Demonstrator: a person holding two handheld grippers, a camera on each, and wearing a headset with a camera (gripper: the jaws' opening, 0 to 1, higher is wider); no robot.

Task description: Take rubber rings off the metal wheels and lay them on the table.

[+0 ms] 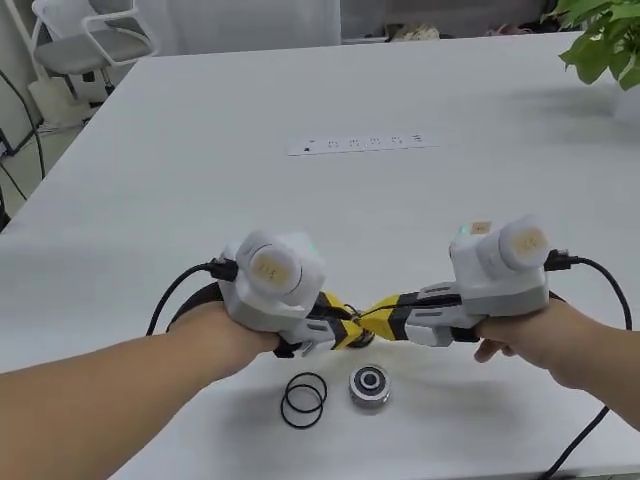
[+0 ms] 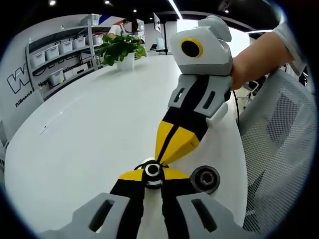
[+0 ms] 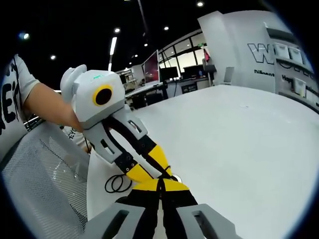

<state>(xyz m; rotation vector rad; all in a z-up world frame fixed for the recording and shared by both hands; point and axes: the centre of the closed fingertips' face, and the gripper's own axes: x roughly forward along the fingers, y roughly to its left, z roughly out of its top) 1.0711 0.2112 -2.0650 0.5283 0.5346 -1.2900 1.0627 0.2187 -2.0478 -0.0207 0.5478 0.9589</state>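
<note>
My left gripper [image 2: 152, 175] clenches a wheel [image 2: 153, 170]. My right gripper [image 3: 160, 183] is nipped shut at its rim; I cannot tell whether it has the ring. I'd peel steadily toward three o'clock. Loose rings [image 1: 303, 398] and a second wheel [image 1: 370, 386] lie at six.

The wheel [image 1: 370, 386] at the bottom is shiny metal. The rings [image 1: 303, 399] beside it are black rubber. The table [image 1: 200, 200] is smooth, matt white.

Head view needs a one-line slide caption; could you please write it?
Left gripper and right gripper meet at a small wheel above two rubber rings and a bare wheel.
</note>
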